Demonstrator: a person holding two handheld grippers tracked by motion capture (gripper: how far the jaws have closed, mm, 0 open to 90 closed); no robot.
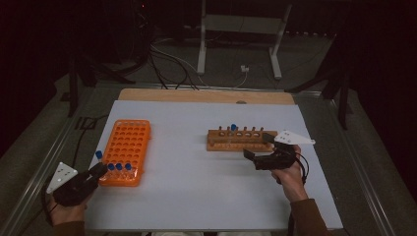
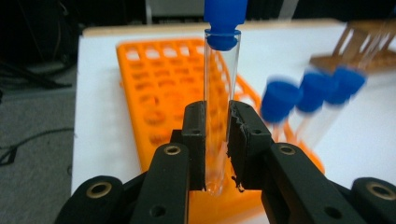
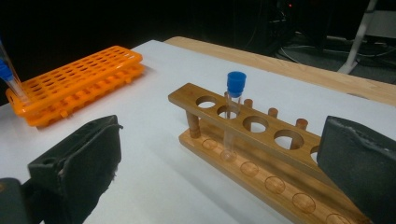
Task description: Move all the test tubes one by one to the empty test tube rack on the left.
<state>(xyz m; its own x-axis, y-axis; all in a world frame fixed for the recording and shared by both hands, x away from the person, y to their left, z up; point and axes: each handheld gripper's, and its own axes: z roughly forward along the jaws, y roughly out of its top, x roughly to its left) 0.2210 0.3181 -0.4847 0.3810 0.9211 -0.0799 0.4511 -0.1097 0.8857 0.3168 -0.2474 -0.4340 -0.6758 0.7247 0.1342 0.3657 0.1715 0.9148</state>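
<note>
one blue-capped tube (image 2: 219, 93) sits clamped upright in your left tongs (image 2: 217, 144), at the near left corner of the orange rack (image 1: 125, 150). your right tongs (image 3: 219, 177) gape empty by the wooden rack (image 1: 236, 139). next, probably carry it right into a free hole.

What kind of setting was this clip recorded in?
Probably a recording rig or lab rather than a working wet lab: a white table in a dark room, cables on the floor, a metal stand behind, with an orange tube rack and wooden tube rack as props.
</note>
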